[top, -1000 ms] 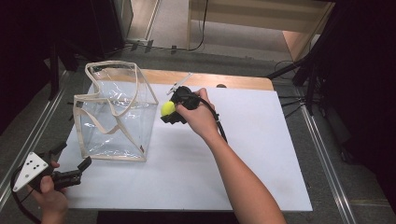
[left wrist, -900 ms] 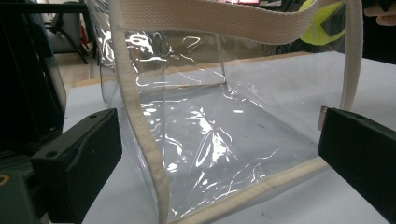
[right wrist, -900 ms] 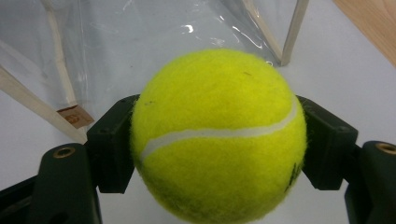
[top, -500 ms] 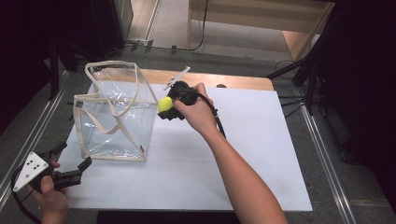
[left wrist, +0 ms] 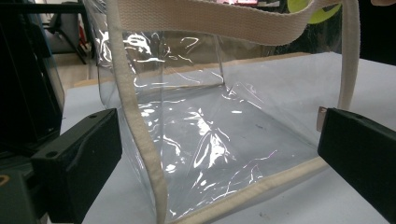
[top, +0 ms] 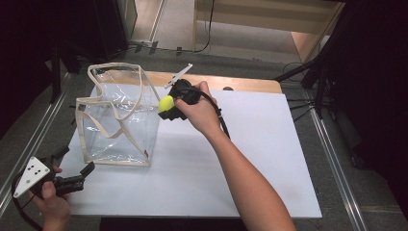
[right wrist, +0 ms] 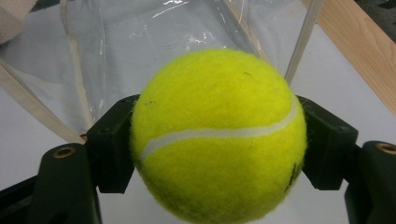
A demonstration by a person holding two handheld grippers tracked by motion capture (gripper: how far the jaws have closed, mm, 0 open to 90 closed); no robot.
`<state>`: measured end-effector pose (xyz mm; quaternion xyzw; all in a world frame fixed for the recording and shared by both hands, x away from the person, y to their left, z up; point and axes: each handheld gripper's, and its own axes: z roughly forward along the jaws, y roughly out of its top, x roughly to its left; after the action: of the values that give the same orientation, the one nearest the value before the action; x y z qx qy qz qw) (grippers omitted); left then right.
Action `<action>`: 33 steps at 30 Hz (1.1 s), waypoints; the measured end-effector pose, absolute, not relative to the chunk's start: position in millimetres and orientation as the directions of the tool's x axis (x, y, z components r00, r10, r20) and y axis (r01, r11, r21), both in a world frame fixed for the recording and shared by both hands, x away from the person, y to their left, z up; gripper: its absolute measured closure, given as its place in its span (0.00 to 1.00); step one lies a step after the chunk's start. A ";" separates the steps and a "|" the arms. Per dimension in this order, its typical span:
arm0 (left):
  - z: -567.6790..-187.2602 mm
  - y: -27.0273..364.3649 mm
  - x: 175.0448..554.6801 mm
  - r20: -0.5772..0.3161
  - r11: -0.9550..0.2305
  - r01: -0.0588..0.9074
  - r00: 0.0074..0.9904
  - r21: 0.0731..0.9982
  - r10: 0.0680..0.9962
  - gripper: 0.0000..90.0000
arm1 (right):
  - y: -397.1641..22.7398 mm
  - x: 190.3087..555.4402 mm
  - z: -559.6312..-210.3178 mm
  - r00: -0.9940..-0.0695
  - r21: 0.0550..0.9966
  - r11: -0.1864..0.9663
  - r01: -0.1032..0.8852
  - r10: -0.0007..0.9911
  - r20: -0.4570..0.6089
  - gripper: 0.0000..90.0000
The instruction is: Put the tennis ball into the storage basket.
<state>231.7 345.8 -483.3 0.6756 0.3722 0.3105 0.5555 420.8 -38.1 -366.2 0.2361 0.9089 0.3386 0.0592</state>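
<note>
High view: the right gripper [top: 169, 107] is clamping the yellow tennis ball [top: 166, 103] in its jaws, holding it in the air just beside the top edge of the clear bag [top: 117, 120] standing on the white worktop [top: 250, 154]. The left gripper [top: 72, 174] is waiting near the bag's corner, jaws spread wide.

The surface [top: 250, 159] is a white rectangular sheet laid over a wooden top, whose bare wood shows as a strip along the far edge. A clear plastic bag [top: 118, 127] with cream fabric trim and straps stands upright on the left part of the surface, nearer the far left corner than the near edge, its mouth open upward. The rest of the white sheet is plain.
</note>
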 end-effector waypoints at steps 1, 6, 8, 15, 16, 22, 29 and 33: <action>-483.4 345.7 231.7 0.006 -0.105 0.158 0.530 0.982 0.848 0.00 | -37.2 420.5 -365.2 -0.881 0.643 0.657 0.393 0.470 0.059 0.26; -483.3 345.1 232.0 0.008 -0.108 0.156 0.533 0.982 0.846 0.00 | -33.0 420.8 -360.9 -0.885 0.648 0.660 0.381 0.463 0.049 0.26; -483.3 345.1 231.9 0.009 -0.108 0.155 0.534 0.982 0.845 0.00 | -31.2 420.8 -358.7 -0.886 0.651 0.658 0.378 0.461 0.049 0.26; -483.0 345.1 231.9 0.004 -0.104 0.156 0.538 0.982 0.843 0.00 | -26.2 421.4 -356.0 -0.894 0.663 0.656 0.360 0.446 0.045 0.26; -482.9 345.3 231.8 0.005 -0.107 0.158 0.539 0.982 0.842 0.00 | -25.7 421.1 -355.5 -0.892 0.661 0.655 0.365 0.449 0.048 0.26; -483.1 344.8 232.0 0.004 -0.103 0.156 0.537 0.982 0.844 0.00 | -22.0 421.0 -350.4 -0.898 0.665 0.658 0.354 0.439 0.044 0.26; -483.2 345.2 232.2 0.000 -0.102 0.158 0.539 0.982 0.842 0.00 | -17.3 421.2 -343.2 -0.902 0.670 0.659 0.341 0.429 0.037 0.26; -483.5 345.4 232.8 0.002 -0.102 0.156 0.540 0.982 0.842 0.00 | -14.9 421.9 -338.9 -0.907 0.673 0.663 0.328 0.420 0.028 0.26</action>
<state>232.8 345.4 -483.5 0.6762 0.3690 0.3065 0.5592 421.9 -14.9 -338.9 0.2056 0.9094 0.3555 0.0651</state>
